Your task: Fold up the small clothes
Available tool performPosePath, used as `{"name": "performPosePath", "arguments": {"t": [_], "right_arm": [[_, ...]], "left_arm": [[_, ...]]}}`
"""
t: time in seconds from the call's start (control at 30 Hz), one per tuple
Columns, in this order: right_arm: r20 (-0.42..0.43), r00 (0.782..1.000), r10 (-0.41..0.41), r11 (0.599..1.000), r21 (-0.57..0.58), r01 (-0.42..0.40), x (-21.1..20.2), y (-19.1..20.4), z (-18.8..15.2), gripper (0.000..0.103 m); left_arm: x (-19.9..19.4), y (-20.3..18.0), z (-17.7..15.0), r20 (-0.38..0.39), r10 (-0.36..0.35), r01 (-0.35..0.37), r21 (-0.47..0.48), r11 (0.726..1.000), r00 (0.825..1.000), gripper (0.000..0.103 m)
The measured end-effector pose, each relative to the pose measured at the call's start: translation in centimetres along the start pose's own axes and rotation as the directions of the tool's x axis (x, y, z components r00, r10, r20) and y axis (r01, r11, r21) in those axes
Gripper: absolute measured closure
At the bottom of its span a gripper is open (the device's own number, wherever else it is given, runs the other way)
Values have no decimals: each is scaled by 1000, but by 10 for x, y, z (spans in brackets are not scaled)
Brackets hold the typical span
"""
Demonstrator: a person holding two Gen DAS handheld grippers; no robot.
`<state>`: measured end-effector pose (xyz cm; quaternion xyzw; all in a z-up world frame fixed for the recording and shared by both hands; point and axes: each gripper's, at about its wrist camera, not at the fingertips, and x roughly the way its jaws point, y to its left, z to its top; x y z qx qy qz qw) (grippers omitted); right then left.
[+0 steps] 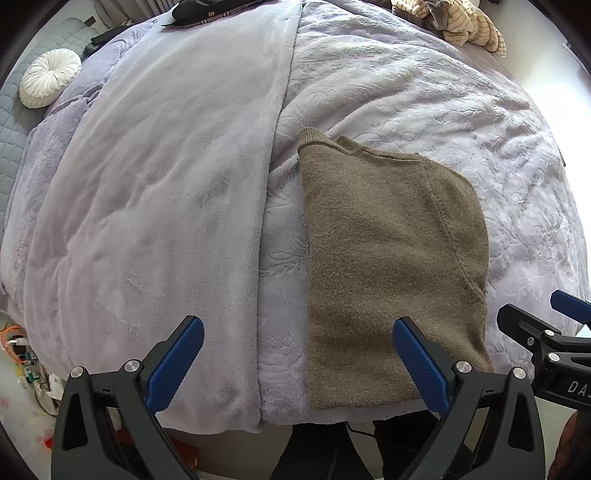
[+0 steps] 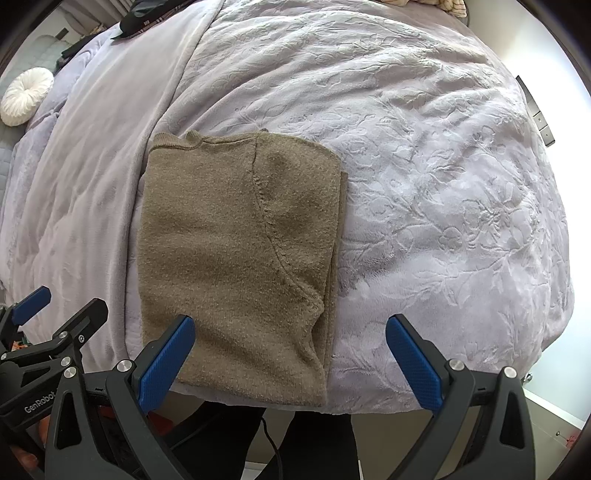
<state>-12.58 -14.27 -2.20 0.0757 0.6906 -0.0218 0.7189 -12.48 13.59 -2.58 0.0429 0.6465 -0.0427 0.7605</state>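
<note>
brown sweater [image 2: 236, 254] lies folded lengthwise on the bed [image 2: 424, 166], near edge at the front.
both hems need gripping together: left gripper [image 1: 297, 363] and right gripper [image 2: 290, 360] hover with fingers apart, empty, above that near edge.

We are in a bedroom of a home. We see a wide bed [image 1: 155, 206] covered with a plush lilac blanket [image 2: 424, 177] embossed with flowers, a round white pleated cushion [image 1: 50, 77] near its far left corner, and a heap of striped beige clothes [image 1: 461, 26] at the far edge. Tangled cables and small clutter [image 1: 26, 354] lie on the floor beside it.
</note>
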Motion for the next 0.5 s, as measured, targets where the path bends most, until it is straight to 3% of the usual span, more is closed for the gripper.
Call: {"name": "performPosePath", "arguments": {"t": [0.5], "right_arm": [[-2, 1000, -2, 1000, 3, 2, 3, -5, 5, 0]], "left_arm": [[1, -5, 0, 6, -7, 7, -3, 1000, 1000, 1]]}}
